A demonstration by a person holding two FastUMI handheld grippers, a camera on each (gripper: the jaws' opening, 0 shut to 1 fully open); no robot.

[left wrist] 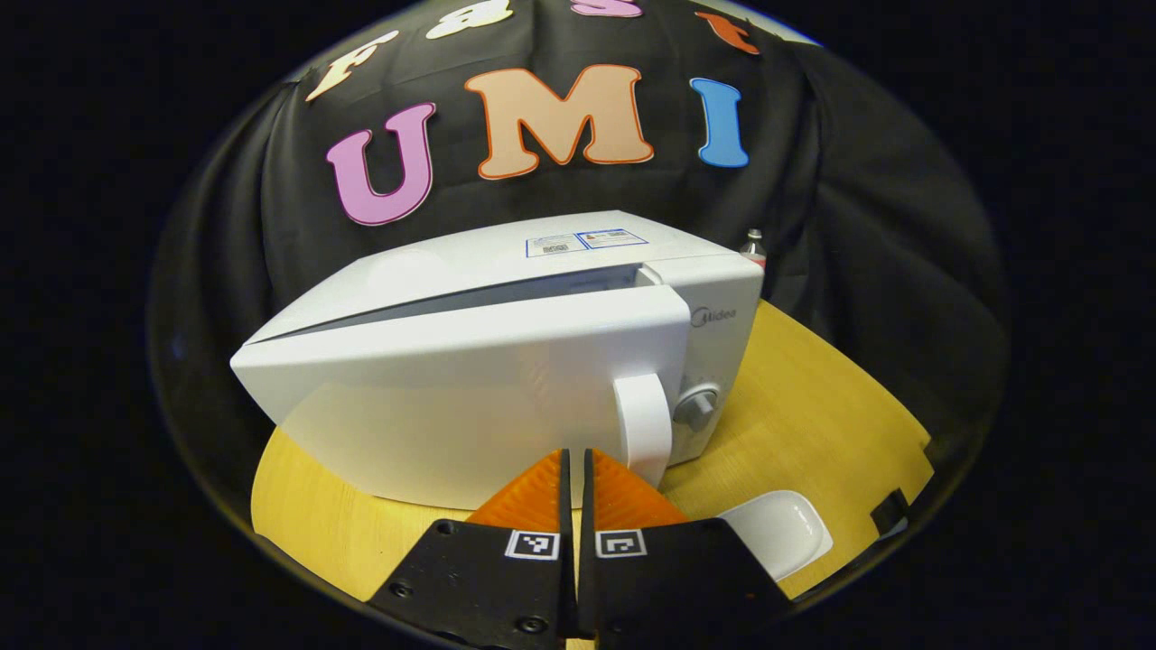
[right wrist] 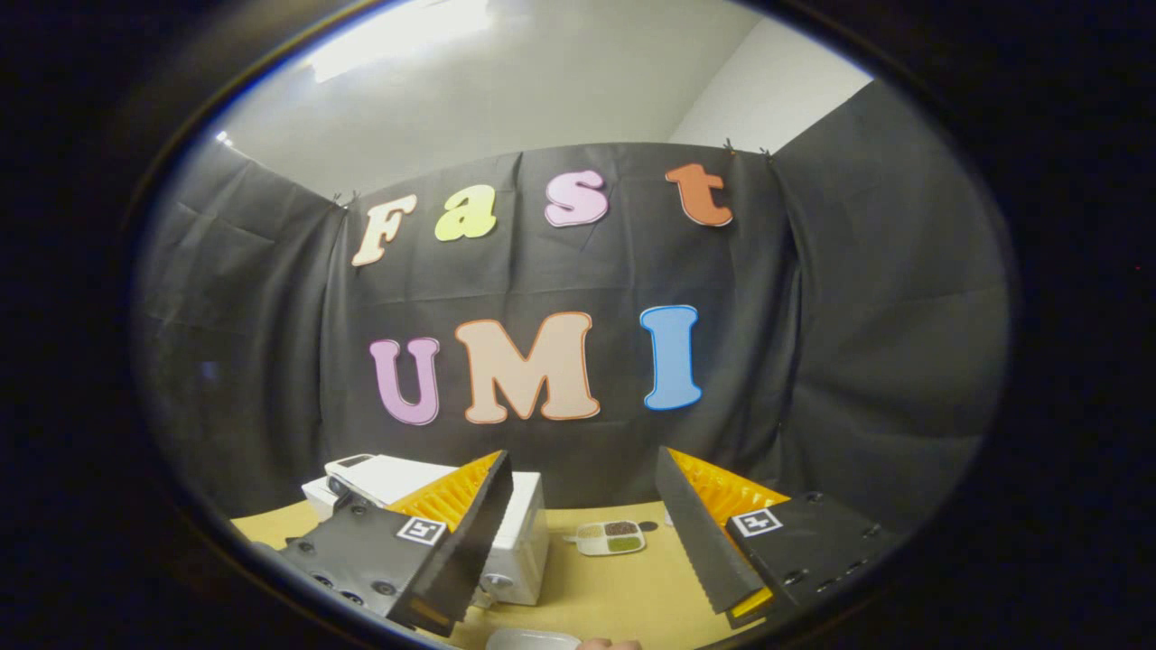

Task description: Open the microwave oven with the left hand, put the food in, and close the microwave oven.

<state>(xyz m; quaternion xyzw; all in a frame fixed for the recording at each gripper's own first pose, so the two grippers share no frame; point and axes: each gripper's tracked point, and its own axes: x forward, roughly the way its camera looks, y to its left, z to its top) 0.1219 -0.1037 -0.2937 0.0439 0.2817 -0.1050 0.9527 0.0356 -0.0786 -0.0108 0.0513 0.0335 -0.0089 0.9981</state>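
Left gripper [left wrist: 575, 469] pinched closed on nothing, just short of microwave [left wrist: 506, 361]; upright door handle [left wrist: 643, 426] at one o'clock. Right gripper [right wrist: 582, 506] spread wide, food tray [right wrist: 611, 537] at twelve o'clock.

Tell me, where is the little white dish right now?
In the left gripper view, the white dish lies on the yellow table, low on the right, just in front of the microwave, below its handle.
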